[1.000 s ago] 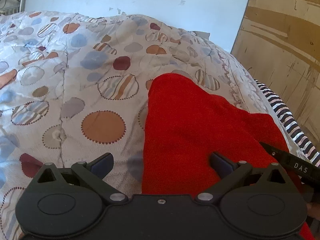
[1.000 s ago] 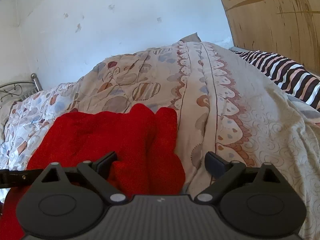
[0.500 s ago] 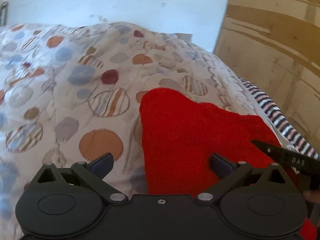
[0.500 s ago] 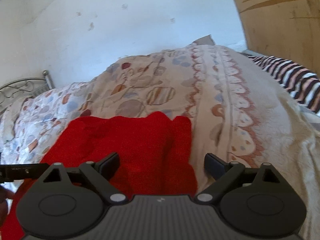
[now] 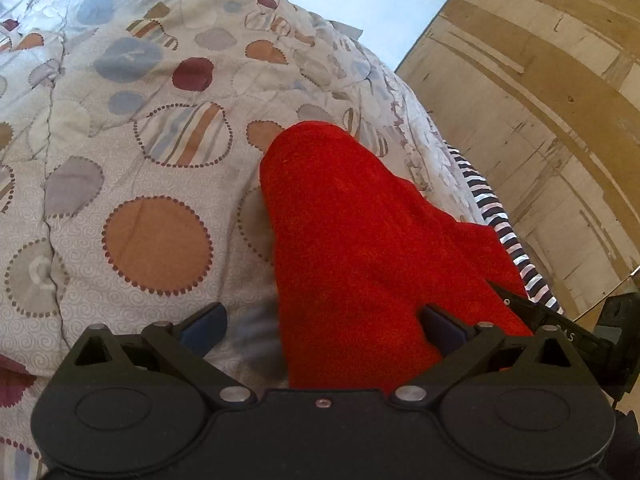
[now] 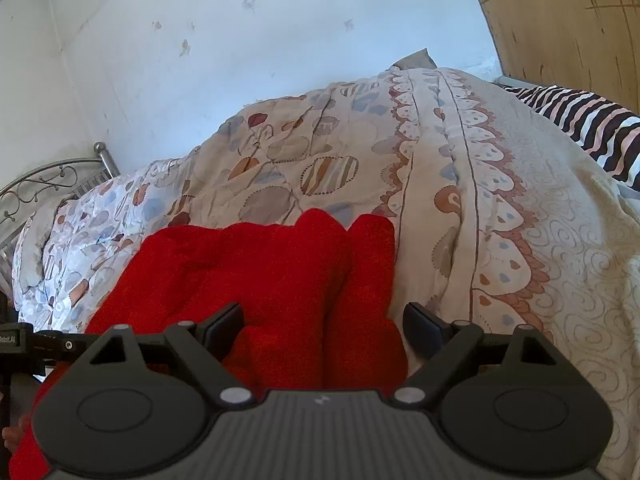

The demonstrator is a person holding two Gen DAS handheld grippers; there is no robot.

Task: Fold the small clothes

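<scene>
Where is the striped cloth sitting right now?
The striped cloth lies at the upper right of the right wrist view, on the far edge of the patterned quilt beside the wooden panel, well apart from the red garment.

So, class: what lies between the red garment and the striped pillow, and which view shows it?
Only a bare stretch of the patterned quilt separates the red garment from the striped pillow, shown in the right wrist view.
</scene>
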